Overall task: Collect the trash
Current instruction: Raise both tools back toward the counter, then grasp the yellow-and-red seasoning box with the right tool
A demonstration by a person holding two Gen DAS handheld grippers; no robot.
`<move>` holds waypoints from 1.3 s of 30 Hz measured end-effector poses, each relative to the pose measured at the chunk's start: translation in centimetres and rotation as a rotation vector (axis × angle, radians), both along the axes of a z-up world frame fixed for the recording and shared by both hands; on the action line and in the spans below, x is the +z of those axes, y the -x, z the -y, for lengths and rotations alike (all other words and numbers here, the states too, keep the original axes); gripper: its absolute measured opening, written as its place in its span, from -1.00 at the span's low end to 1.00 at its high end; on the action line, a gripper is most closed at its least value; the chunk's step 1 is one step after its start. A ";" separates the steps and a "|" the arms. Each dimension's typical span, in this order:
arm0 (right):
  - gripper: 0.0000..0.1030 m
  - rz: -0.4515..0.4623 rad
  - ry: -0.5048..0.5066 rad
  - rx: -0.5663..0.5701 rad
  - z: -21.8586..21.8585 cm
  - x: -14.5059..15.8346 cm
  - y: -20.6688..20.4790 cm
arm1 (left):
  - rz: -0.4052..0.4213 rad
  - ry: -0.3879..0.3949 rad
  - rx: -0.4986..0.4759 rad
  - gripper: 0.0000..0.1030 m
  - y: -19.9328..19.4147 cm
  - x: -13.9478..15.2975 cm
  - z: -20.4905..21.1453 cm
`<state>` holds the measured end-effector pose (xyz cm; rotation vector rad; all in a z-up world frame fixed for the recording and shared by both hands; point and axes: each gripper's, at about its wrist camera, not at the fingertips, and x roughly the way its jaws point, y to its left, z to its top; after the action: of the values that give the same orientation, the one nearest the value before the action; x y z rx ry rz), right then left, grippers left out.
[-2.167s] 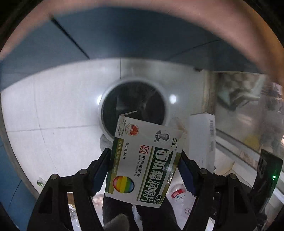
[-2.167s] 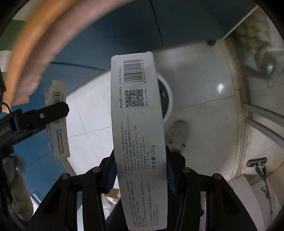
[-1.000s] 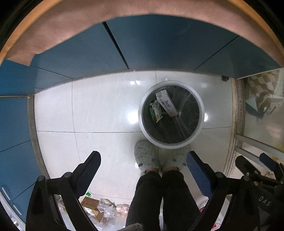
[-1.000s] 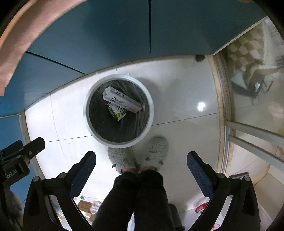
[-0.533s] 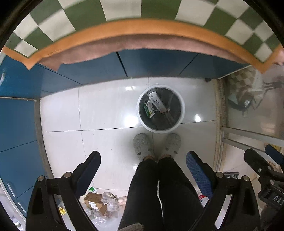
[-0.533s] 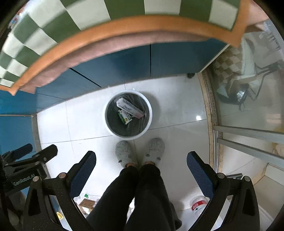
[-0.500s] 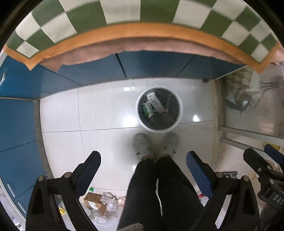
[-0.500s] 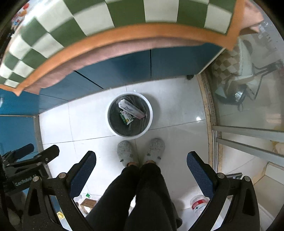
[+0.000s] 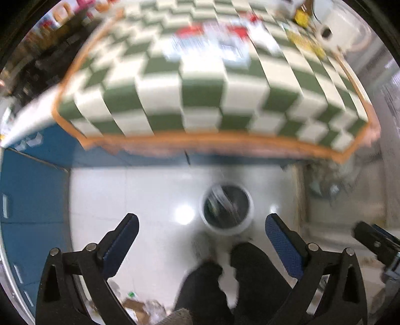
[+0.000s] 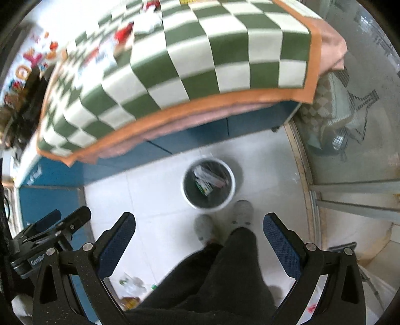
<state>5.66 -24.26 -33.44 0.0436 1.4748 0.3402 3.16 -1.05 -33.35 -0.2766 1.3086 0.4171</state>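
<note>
Both grippers now sit far higher above the bin [image 10: 208, 183] than 2.2 s ago, when each was clamped on a carton right over its mouth. The left gripper [image 9: 201, 240] and the right gripper [image 10: 198, 236] have their blue-padded jaws spread wide with nothing between them. Two pieces of trash lie inside the bin: a white carton [image 10: 208, 175] and a green-and-white box [image 10: 205, 187] just below it, so that drop looks done. Half a second ago only the near edge of the checkered tablecloth [image 10: 200, 50] showed above the bin; now most of its top is in view, with blurred red-and-white packaging [image 9: 210, 47] and a crumpled white piece [image 10: 148, 21] lying on it, well apart from the bin. Those seem to be what is left to collect. More scraps [image 10: 130, 285] lie on the floor [image 10: 155, 190] on the near side of the bin, beside the person's legs [image 10: 220, 280].
</note>
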 end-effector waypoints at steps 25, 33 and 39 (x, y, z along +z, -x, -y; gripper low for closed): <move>1.00 0.181 0.476 0.744 -18.0 -4.0 -45.9 | -0.064 -0.441 0.252 1.00 -32.6 2.1 -8.8; 0.53 0.108 0.394 0.795 -19.2 -5.8 -50.1 | -0.081 -0.397 0.264 1.00 -32.6 1.7 -10.1; 0.40 0.012 0.171 0.592 -17.2 -3.2 -48.6 | -0.082 -0.252 0.308 1.00 -26.8 1.8 -14.3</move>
<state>54.28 -7.05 -36.67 -0.5398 1.4795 0.6865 29.95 13.28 -31.55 -0.2515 1.2811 0.8548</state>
